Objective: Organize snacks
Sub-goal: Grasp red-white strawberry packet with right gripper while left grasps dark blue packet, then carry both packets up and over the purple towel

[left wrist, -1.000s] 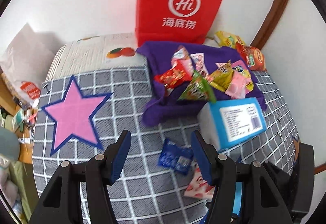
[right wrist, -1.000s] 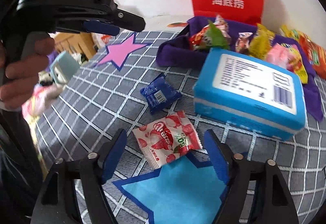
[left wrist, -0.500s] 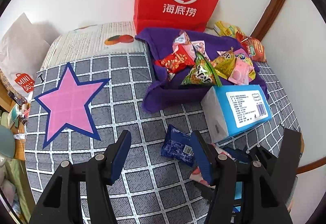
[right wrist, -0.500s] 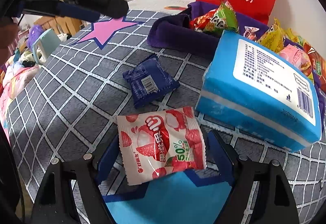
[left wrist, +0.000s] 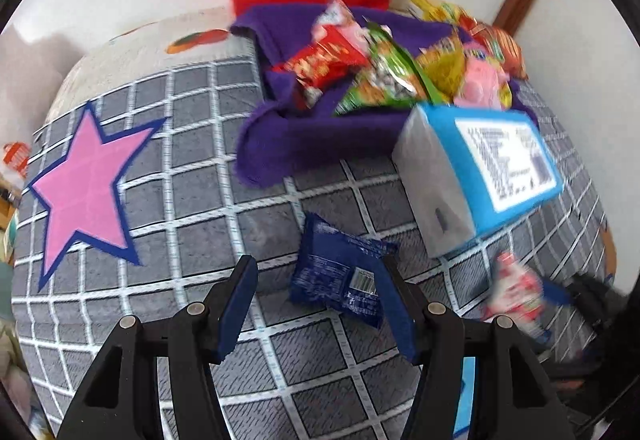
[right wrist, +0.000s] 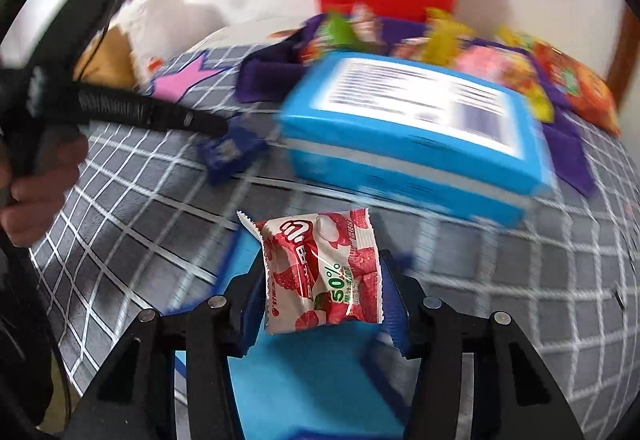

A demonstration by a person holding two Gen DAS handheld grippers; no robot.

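on the checked blanket [left wrist: 192, 199], the left gripper [left wrist: 316, 304] stood wide apart around a blue packet [left wrist: 340, 272]; the right gripper [right wrist: 322, 292] pinched a lychee packet [right wrist: 320, 272] near the blue box [right wrist: 408, 143].

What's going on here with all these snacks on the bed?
A person is sorting snacks with two handheld grippers. The right gripper is shut on a red-and-white lychee candy packet, lifted clear of the checked blanket. The left gripper is open, its fingers on either side of a dark blue snack packet lying beside the blue tissue pack. Other snacks sit piled on the purple cloth.
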